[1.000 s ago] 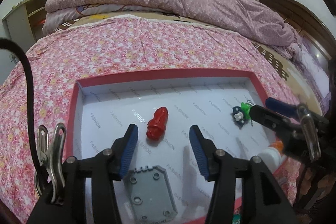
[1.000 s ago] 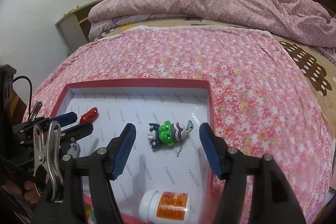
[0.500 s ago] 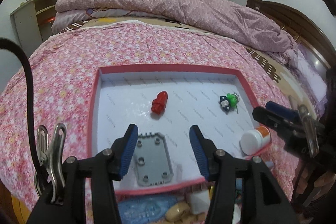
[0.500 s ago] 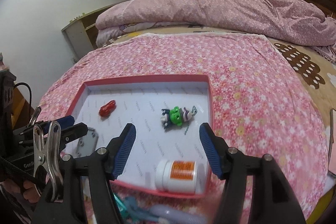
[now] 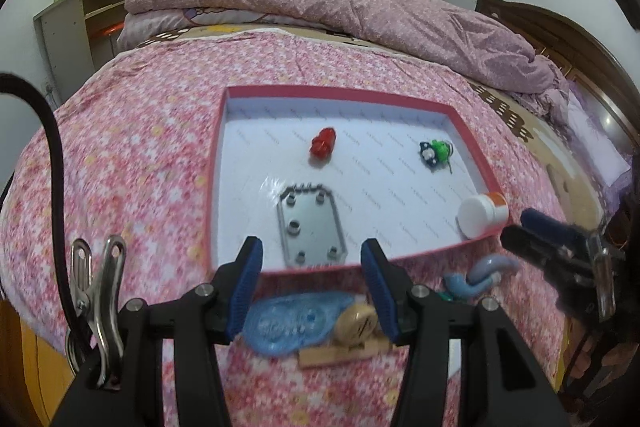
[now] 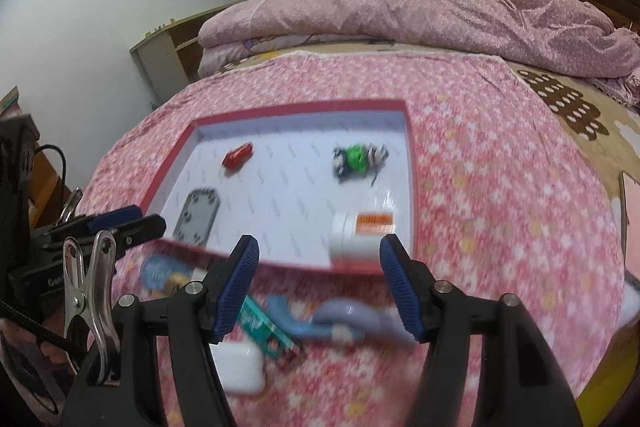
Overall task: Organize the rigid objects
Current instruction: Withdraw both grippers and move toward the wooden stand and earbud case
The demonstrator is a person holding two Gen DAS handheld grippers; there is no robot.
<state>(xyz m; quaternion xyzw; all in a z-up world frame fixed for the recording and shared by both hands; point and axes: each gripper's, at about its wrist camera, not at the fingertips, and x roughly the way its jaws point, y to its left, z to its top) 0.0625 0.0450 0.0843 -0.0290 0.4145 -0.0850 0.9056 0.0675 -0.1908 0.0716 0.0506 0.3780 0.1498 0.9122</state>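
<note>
While both grippers have pulled back from the shallow red-rimmed white tray [image 5: 218, 163], a loose pile now shows beneath them. The left gripper [image 5: 312, 291] stands half open and empty; under its jaws lie a clear blue plastic case [image 5: 288, 323] and a tan wooden oval [image 5: 358, 319]. The right gripper [image 6: 318, 287], also half open and empty, hovers over a curved blue-grey plastic piece [image 6: 340, 319]. Ahead, the tray holds a grey metal plate [image 5: 310, 227], a red toy [image 5: 323, 143], a green figurine [image 5: 436, 153] and a white pill bottle [image 6: 360, 235]. Retreat likely means the next pick comes from the pile.
</note>
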